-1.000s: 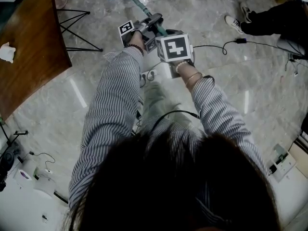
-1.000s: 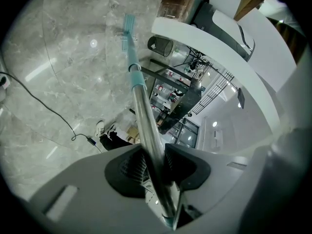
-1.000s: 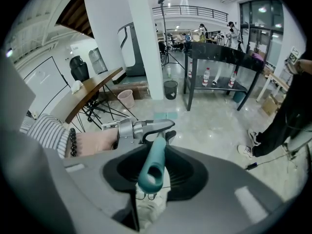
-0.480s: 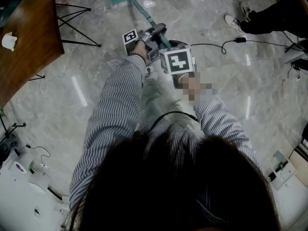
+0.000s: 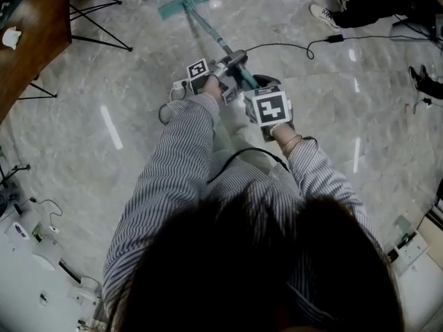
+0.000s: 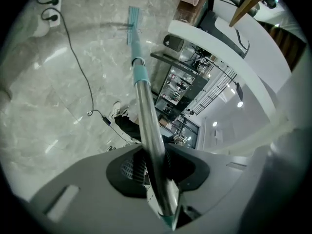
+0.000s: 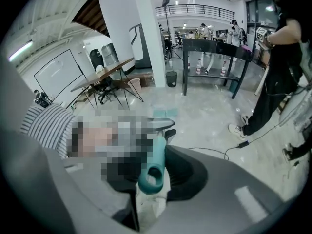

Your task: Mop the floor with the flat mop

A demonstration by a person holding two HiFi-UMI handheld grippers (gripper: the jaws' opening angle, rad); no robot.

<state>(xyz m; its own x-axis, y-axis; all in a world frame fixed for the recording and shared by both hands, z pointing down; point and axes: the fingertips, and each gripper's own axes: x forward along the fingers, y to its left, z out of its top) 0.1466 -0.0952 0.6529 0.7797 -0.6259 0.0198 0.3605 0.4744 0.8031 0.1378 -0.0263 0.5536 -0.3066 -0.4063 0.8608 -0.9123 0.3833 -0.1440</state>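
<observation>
Both jaw sets stayed clamped on the flat mop (image 5: 183,2), left gripper (image 5: 233,59) on the steel pole (image 6: 146,111) and right gripper (image 5: 260,86) on its teal grip end (image 7: 151,173), while the pad drew back over the marble floor (image 5: 138,81), so a stroke looked under way.

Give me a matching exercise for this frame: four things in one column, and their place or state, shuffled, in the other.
Things:
1. mop head
2. left tongs
3. right tongs
4. wooden table

Place or state:
A. shut on the teal grip end
B. flat on the floor, far from the person
C. shut on the metal pole
D. upper left corner of the head view

Pairs: 1-B, 2-C, 3-A, 4-D
</observation>
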